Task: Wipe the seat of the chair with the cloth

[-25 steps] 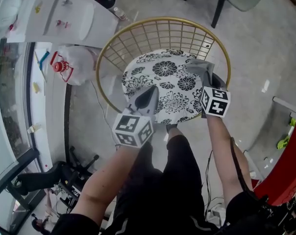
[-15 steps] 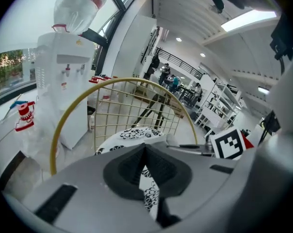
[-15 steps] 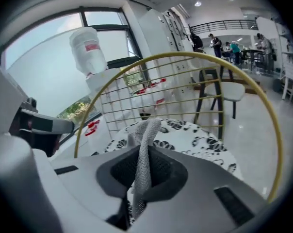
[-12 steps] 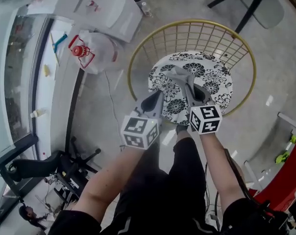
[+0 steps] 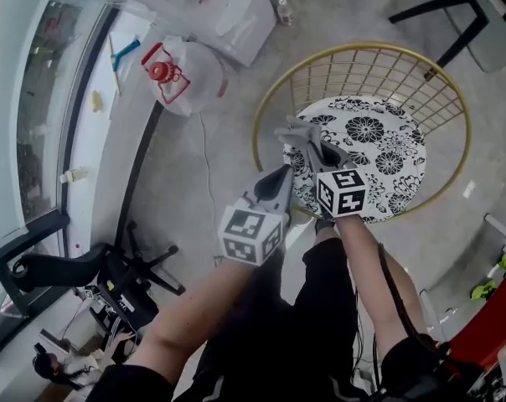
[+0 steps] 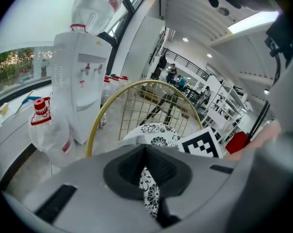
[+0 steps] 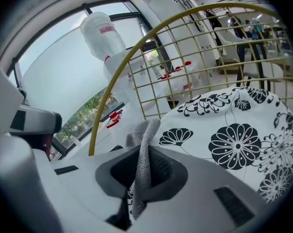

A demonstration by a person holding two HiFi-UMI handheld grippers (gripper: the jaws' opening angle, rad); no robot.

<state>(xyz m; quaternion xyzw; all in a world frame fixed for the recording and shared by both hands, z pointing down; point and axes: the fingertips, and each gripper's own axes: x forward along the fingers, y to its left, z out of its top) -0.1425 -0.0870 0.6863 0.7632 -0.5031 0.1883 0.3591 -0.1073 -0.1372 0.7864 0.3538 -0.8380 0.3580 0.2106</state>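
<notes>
Concrete floor [image 5: 194, 191] surrounds the chair [image 5: 454, 99], a gold wire-backed frame carrying a round seat [image 5: 387, 153] with a black floral print. The right gripper [image 5: 316, 153] is clamped on the grey cloth [image 5: 296, 132]; in the right gripper view a fold of cloth [image 7: 142, 154] runs upright between the closed pads and out past their tips. One second ago this gripper and cloth were at the right side of the seat. Half a second ago they were over the middle. They are now at the left edge, beside the gold rim. The camera also shifts between frames, but the position against the floral print confirms one stroke across the seat. Contact pressure cannot be confirmed from the head view; the cloth probably rests on the fabric. The left gripper [image 5: 280, 178] has its jaws together on nothing and stays off the seat, just beside its near-left edge. Judgement: one pass is complete, and the far part of the seat may still need wiping.
</notes>
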